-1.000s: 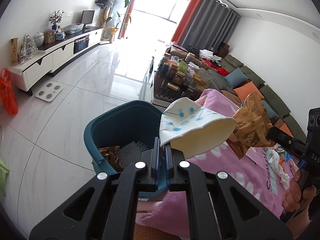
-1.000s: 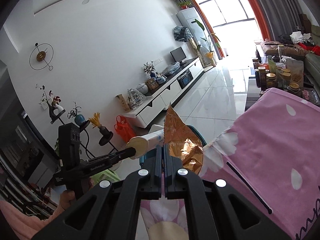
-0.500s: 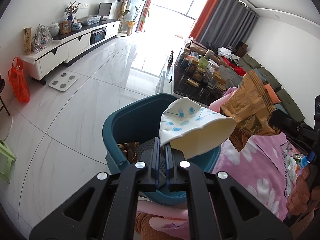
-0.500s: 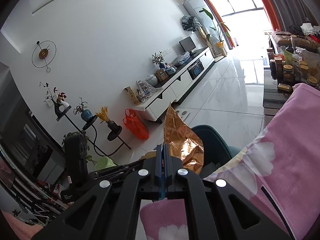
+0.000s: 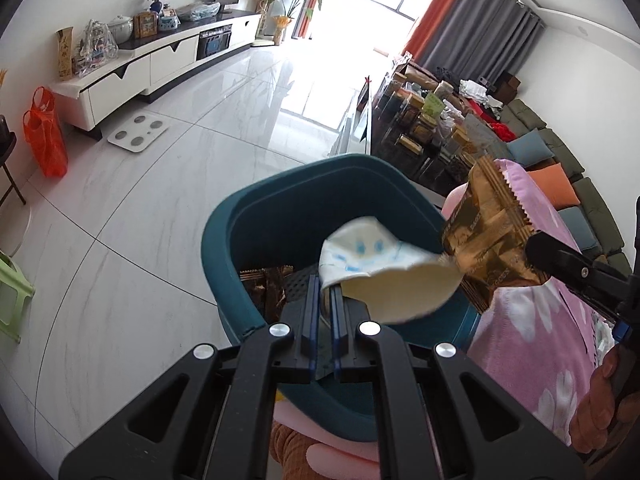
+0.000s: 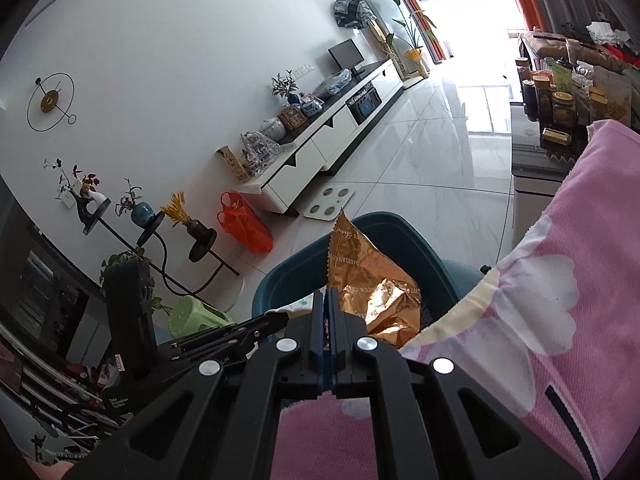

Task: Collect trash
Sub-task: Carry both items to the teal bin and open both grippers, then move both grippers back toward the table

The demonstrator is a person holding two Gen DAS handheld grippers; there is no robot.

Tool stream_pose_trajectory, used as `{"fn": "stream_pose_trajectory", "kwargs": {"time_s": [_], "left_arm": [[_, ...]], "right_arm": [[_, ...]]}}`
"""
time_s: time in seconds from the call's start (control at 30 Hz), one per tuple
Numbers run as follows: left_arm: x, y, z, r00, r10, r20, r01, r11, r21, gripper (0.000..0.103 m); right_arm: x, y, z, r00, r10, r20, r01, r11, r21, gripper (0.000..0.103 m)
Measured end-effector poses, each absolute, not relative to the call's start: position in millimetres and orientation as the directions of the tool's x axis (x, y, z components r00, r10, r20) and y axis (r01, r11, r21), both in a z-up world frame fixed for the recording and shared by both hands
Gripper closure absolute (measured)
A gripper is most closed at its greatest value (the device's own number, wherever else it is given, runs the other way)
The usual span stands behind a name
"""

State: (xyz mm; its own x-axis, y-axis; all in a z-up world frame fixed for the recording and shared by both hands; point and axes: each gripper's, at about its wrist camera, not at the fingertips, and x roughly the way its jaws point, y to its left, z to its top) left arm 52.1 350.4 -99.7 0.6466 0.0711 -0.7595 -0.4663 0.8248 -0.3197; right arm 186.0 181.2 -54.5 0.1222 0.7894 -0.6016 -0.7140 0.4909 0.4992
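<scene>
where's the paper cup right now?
Left wrist view: the paper cup sits at the left gripper fingertips, which look slightly parted, above the teal bin, its rim beside the gold wrapper on the right.
</scene>
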Motion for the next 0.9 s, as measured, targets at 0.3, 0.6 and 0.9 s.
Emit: {"fn": "stream_pose_trajectory", "kwargs": {"time_s": [0.3, 0.6, 0.9], "left_arm": [[63, 352, -106, 0.652, 0.055, -0.756, -0.458, 0.823, -0.335, 0.080], [45, 324, -63, 0.743, 0.067, -0.666, -0.373, 0.868, -0.328, 0.064], [33, 251, -13, 0.851, -0.050, -0.523, -0.136, 0.940, -0.312, 0.029]], "right_arm": [[185, 177, -58, 0.151, 0.759, -0.633, -0.700, 0.535, 0.473, 0.088], [169, 132, -28, 0.231, 0.784, -0.577, -0.706, 0.543, 0.455, 0.074], [135, 43, 11, 0.408, 0.762, -0.503, -0.707, 0.612, 0.354, 0.056]]}}
